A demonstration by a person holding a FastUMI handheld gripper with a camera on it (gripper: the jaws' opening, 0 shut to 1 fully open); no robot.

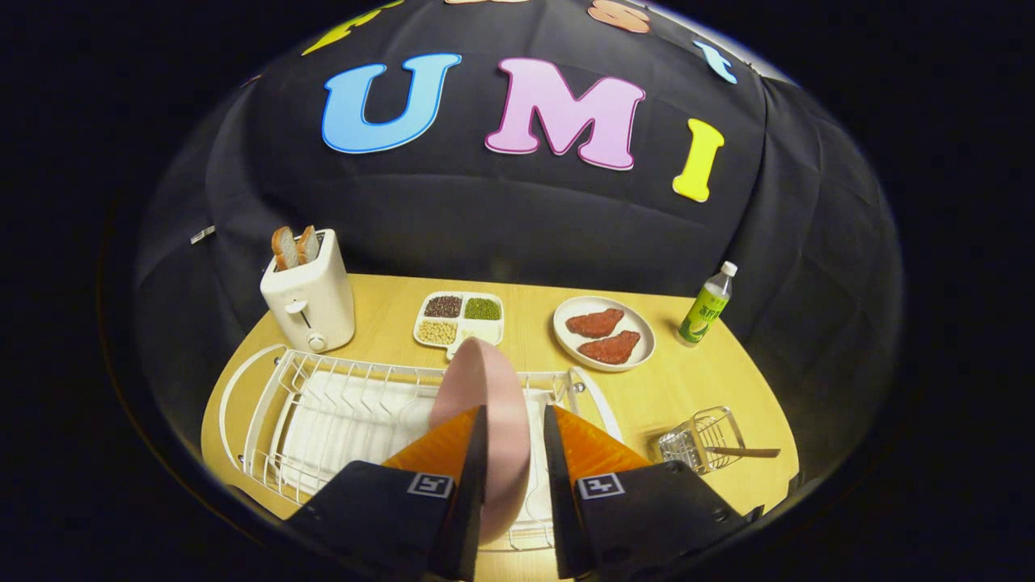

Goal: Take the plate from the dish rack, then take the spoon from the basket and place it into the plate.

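A pink plate [485,388] stands on edge in the white wire dish rack [323,404], between my two fingers. My gripper [515,428] straddles its rim: the left finger lies against the plate's face, while a narrow gap shows between the plate and the right finger, so the gripper is open. A small wire basket [695,440] sits on the table to the right of the rack. The spoon's dark handle [748,453] sticks out of it toward the right; its bowl is hidden inside the basket.
On the wooden table [687,380] beyond the rack stand a white toaster [311,299] with bread, a divided tray of beans [459,319], a white plate with two meat pieces [605,333] and a bottle [706,307] at the far right.
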